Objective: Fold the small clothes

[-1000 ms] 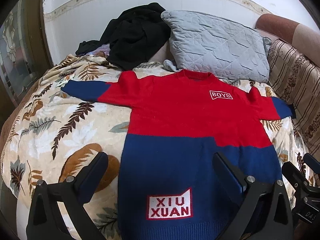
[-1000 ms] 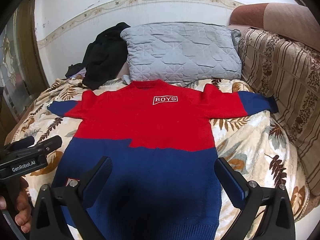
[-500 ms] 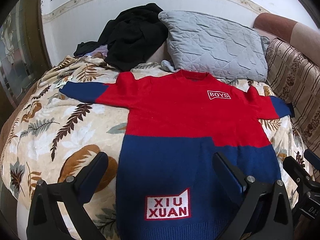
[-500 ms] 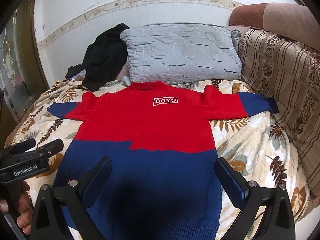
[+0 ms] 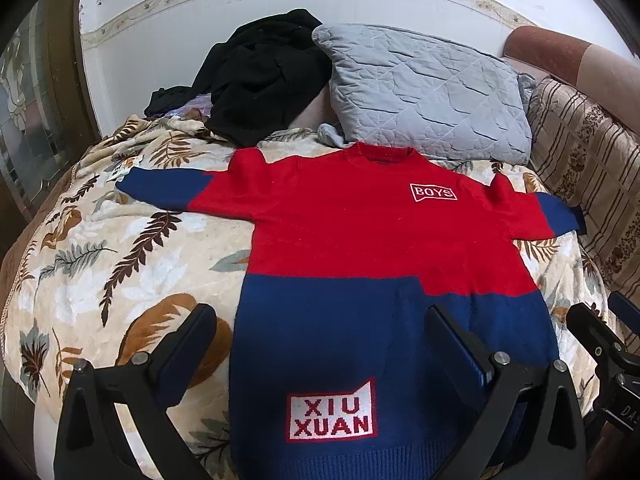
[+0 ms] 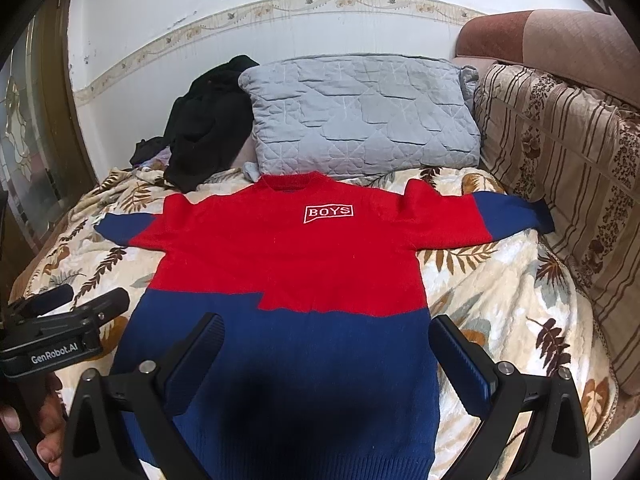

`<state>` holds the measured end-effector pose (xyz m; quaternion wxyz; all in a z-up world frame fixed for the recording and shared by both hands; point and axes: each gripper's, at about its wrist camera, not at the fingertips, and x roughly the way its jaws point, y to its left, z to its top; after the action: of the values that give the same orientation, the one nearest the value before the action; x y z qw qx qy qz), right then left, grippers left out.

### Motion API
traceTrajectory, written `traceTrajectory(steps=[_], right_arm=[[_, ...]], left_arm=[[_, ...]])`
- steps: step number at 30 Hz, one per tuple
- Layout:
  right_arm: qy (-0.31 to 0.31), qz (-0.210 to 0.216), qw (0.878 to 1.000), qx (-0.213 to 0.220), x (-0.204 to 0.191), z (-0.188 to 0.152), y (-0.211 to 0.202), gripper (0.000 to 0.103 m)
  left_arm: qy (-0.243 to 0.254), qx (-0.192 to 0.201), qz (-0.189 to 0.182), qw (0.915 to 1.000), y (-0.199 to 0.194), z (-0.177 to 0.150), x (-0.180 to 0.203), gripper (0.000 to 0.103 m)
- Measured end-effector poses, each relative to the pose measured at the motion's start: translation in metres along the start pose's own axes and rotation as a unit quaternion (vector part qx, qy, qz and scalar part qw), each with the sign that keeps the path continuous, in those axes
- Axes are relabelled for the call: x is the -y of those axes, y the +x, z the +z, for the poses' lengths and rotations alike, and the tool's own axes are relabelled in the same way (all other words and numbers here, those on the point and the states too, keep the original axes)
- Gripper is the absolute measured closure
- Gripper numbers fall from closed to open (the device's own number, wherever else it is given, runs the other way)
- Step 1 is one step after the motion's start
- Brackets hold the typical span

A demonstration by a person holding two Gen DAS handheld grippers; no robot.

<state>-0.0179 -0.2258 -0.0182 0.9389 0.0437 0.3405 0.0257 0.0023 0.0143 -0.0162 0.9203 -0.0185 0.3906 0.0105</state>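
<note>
Though the sweater [image 5: 360,264] lies flat and face up on the bed [image 5: 120,264], its hem runs out of the bottom of both wrist views, so the lowest edge is cut off. In the right wrist view a dark shadow falls over the navy lower half, and the "XIU XUAN" patch [image 5: 331,410] cannot be seen there. The collar lies toward the head of the bed, just in front of the grey pillow [image 6: 360,116]; both sleeves are spread sideways, the one on the viewer's right reaching the striped cushion [image 6: 568,184] along that edge of the bed. A heap of black clothes [image 5: 264,80] sits at the far left corner. Leaf-print blanket shows bare on either side of the body.

The left gripper [image 5: 320,332] hovers over the hem near the foot edge, jaws spread wide and holding nothing. The right gripper [image 6: 326,340] hovers likewise, jaws spread and empty.
</note>
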Motion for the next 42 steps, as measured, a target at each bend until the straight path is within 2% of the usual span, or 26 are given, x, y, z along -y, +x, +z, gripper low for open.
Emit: traceTrajectory(steps=[32,36,39,42], right_arm=[[-0.002,0.003,1.0,0.003,-0.001,0.005,0.003,0.0],[0.001,0.04,0.999,-0.006,0.006,0.006,0.01,0.0],[0.019,0.07,0.997,-0.002,0.033,0.006,0.017,0.0],[0.084,0.071,0.994,-0.014,0.088,0.013,0.036,0.0]], left_arm=[[0.005,-0.001,-0.012,0.9999,0.002,0.003,0.004,0.0],[-0.015,-0.011,-0.028,0.9994,0.015,0.007,-0.02,0.0],[-0.044,-0.019,-0.002,0.9988,0.035,0.012,-0.056,0.0],[-0.09,-0.029,0.045,0.9945,0.064,0.02,-0.109,0.0]])
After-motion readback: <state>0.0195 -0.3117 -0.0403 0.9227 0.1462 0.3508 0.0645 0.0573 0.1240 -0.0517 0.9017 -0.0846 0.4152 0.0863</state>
